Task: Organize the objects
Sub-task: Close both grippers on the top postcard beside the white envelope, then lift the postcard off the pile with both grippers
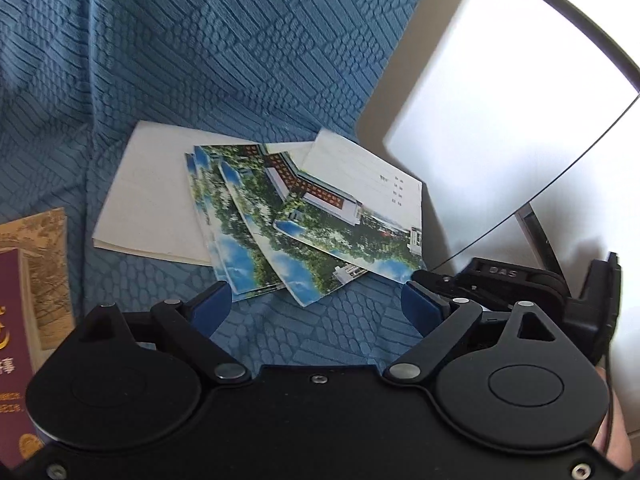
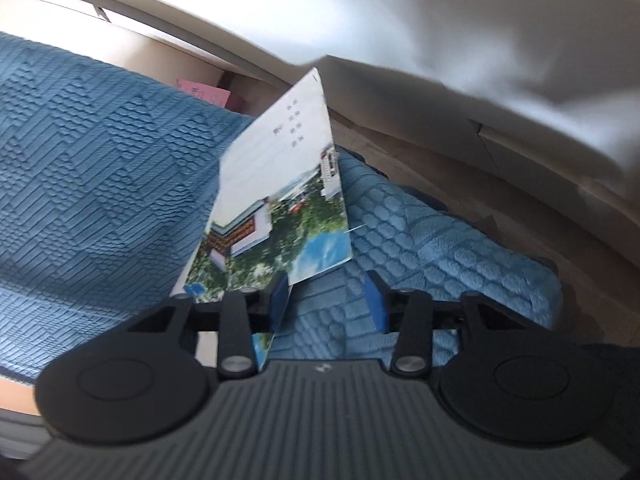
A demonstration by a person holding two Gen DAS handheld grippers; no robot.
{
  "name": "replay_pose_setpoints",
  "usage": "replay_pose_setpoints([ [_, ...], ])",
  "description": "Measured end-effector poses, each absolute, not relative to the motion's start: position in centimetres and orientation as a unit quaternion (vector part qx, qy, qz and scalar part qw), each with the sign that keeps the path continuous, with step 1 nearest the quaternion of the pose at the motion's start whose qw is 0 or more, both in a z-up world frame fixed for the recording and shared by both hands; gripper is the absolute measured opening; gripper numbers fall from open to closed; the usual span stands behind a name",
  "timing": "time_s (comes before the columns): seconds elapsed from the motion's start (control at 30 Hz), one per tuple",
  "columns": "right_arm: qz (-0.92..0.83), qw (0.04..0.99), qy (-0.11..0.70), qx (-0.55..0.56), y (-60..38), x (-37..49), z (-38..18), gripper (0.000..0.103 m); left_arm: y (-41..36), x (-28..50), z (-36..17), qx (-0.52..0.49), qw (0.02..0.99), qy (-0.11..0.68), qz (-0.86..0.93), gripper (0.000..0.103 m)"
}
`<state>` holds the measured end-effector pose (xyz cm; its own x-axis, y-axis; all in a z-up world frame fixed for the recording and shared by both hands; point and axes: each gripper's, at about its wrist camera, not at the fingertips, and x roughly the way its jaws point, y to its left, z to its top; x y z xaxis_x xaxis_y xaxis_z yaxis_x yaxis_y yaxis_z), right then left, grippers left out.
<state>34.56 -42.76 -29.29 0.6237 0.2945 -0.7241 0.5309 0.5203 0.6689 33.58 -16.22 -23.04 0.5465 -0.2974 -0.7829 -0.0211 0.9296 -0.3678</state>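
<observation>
A loose, fanned pile of postcards (image 1: pixel 280 216) lies on a blue textured cover (image 1: pixel 200 60). Some show a building, trees and sky, and others show their white lined backs. My left gripper (image 1: pixel 316 300) hovers just in front of the pile's near edge, open, with only blue fabric between its blue pads. My right gripper (image 1: pixel 480 280) comes in from the right, at the pile's right corner. In the right wrist view the postcards (image 2: pixel 276 200) reach down beside the left pad, and my right gripper (image 2: pixel 328 300) stands open, with a gap to the other pad.
A maroon booklet on a gold-brown printed card (image 1: pixel 24 320) lies at the left on the cover. A white panel with a dark rim (image 1: pixel 500 120) stands close on the right. A pink paper (image 2: pixel 208 94) sits beyond the cover's far edge, under white furniture (image 2: pixel 440 40).
</observation>
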Motion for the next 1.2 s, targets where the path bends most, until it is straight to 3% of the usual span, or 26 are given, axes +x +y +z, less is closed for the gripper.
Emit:
replay_pose_setpoints([
  [0.17, -0.068, 0.764, 0.420, 0.485, -43.1, 35.5, -29.9, 0.030, -16.9, 35.1, -24.6, -0.184, 0.851, 0.483, -0.095, 0.090],
  [0.3, -0.063, 0.767, 0.422, 0.478, -43.1, 36.0, -30.3, 0.015, -16.7, 36.2, -26.2, -0.227, 0.832, 0.494, -0.108, 0.088],
  [0.47, -0.032, 0.772, 0.406, 0.488, -43.0, 36.1, -29.8, 0.005, -16.6, 37.5, -27.8, -0.275, 0.809, 0.505, -0.122, 0.079],
  [1.2, 0.013, 0.745, 0.362, 0.560, -42.7, 32.7, -26.0, 0.004, -17.0, 41.1, -34.1, -0.480, 0.688, 0.524, -0.148, 0.080],
])
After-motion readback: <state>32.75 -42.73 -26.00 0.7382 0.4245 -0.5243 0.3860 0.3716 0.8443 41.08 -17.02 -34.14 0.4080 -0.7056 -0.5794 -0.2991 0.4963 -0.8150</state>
